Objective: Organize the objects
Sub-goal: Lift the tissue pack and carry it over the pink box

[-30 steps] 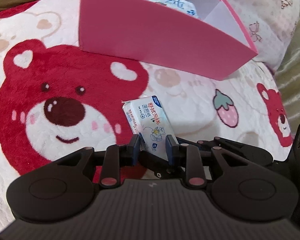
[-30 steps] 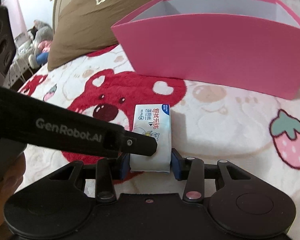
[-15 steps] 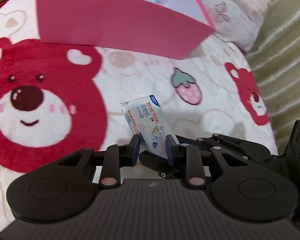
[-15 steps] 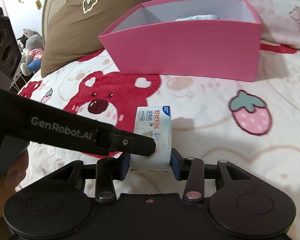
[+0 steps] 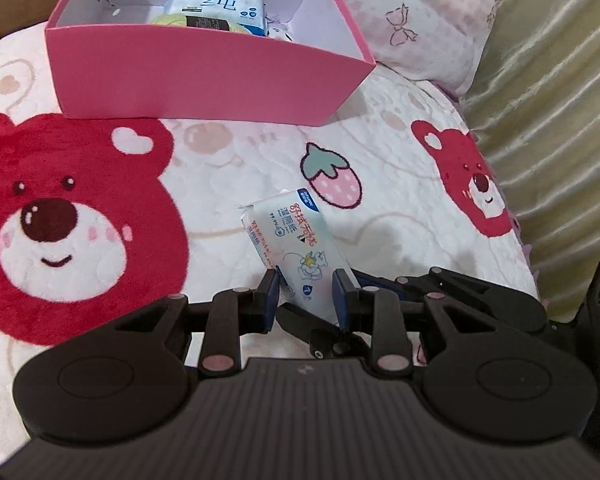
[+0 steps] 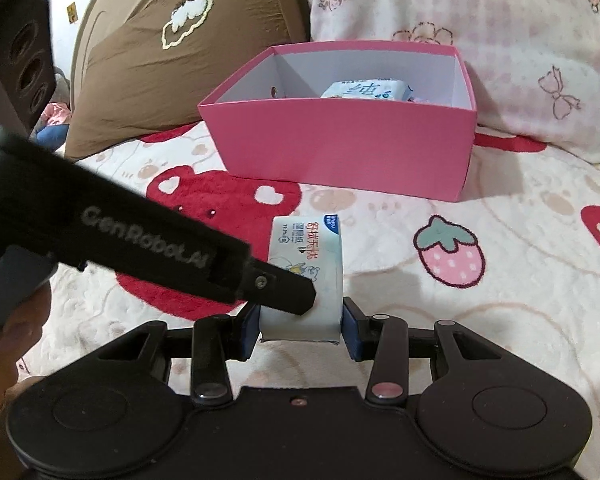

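Both pairs of fingers are clamped on one small wet-wipe pack (image 5: pixel 296 244): the left gripper (image 5: pixel 306 300) pinches its near end with narrow-set fingers (image 5: pixel 269 300), while the right gripper (image 6: pixel 300 326) grips the same pack (image 6: pixel 308 264) across its width, the blue pads (image 6: pixel 350 334) pressed against both sides. In the right wrist view the left gripper's dark finger (image 6: pixel 284 290) crosses in from the left and lies against the pack's face. The pack appears to hang clear of the bed cover (image 5: pixel 380 216), over the red bear and strawberry print. Beyond it stands the open pink box (image 6: pixel 340 148), which already contains another pack of wipes (image 5: pixel 216 4); a brown pillow (image 6: pixel 180 40) lies behind on the left. By the look of it, the step in hand is carrying this pack to the box. The next move probably calls for lifting it above the near wall, bringing it over free space inside, and letting go with both grips together so it drops flat.
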